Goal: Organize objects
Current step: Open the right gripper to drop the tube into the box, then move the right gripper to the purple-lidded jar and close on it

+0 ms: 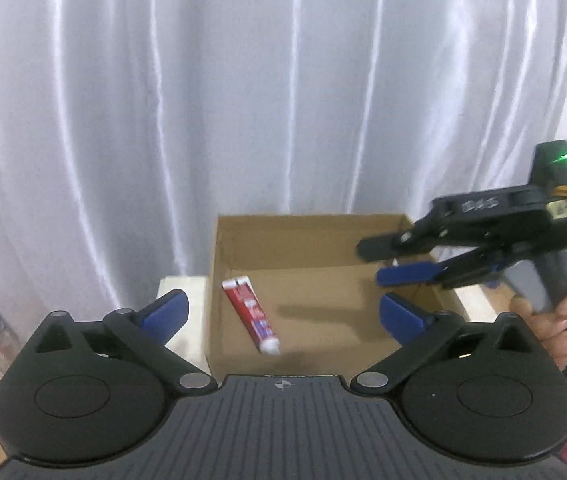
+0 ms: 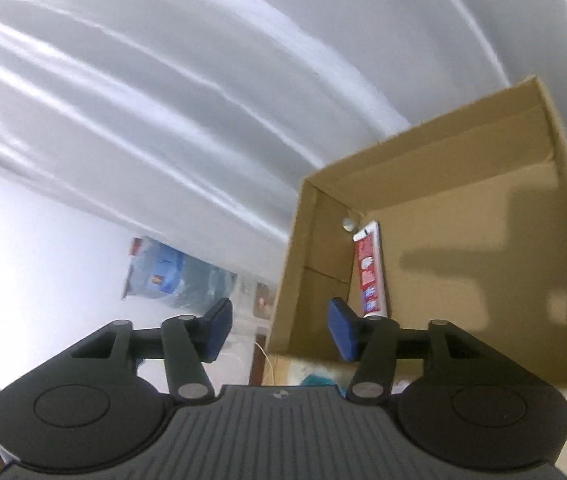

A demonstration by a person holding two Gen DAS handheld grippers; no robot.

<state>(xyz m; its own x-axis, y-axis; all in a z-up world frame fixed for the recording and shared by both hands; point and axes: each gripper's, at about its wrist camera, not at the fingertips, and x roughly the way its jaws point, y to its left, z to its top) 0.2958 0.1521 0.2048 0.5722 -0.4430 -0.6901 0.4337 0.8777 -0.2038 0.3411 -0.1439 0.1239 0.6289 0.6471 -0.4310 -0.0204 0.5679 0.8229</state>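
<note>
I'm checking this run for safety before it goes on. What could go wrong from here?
1. The right hand-held gripper hangs open over the cardboard box; on its way out it might clip the right wall.
2. The toothpaste tube lies slanted near the left wall, so further items might land on it.

Cardboard box [image 1: 315, 240]: brown, open-top, upright on pale surface, flaps not seen. Toothpaste tube [image 1: 252, 315]: red/white w/ blue print, white cap, lying flat on box floor nr left wall, angled, cap end toward near side, crimped end toward back. Tube appears intact; print illegible.
</note>
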